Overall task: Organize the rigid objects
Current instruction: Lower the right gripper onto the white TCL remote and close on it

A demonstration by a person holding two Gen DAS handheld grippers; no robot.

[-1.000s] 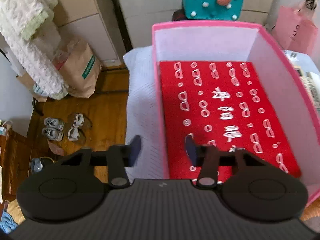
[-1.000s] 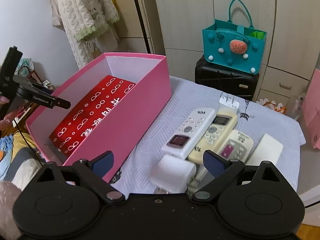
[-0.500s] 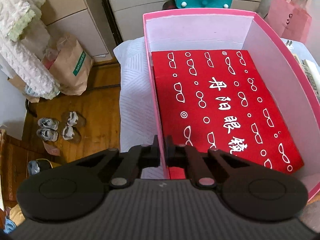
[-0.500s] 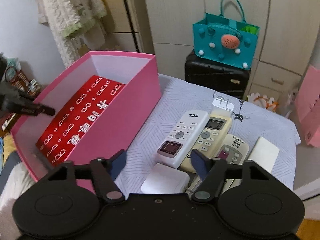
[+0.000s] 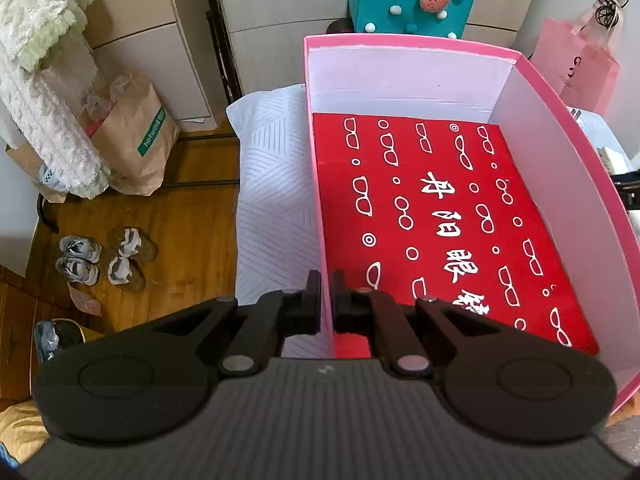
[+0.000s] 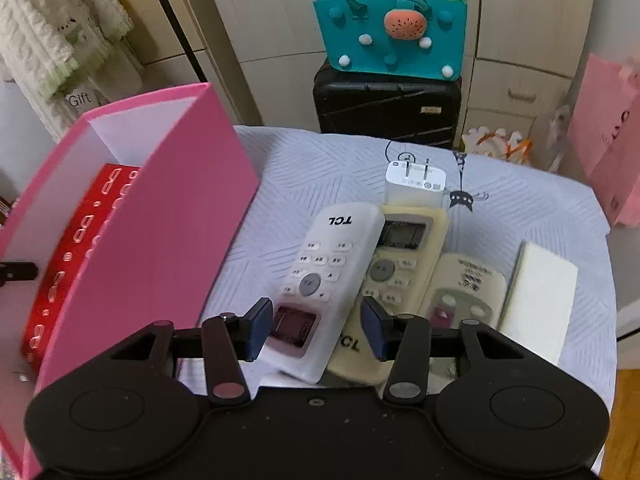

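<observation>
While the left gripper [image 5: 327, 300] is clamped on the near left wall of the open pink cardboard box [image 5: 568, 116], one black finger stands outside that wall and the other inside it, with the thin wall pinched between the pads. The box rests on a white quilted cloth [image 5: 272, 184] and holds a flat red sheet printed with white spectacles and characters [image 5: 436, 220], which covers its floor. In the right wrist view, the right gripper [image 6: 316, 328] is at half width with its jaws closing, and the near end of the white TCL remote control [image 6: 320, 276] lies between the blue pads; contact between pads and remote cannot be confirmed. This remote lies just right of the box, overlapping a cream remote control [image 6: 404, 256]. A third pale remote [image 6: 464, 288] and a white rectangular block [image 6: 540, 296] lie further right. A white plug adapter [image 6: 416, 184] stands beyond the remotes. A black suitcase [image 6: 388, 108] behind the cloth bears a teal felt bag [image 6: 392, 32].
</observation>
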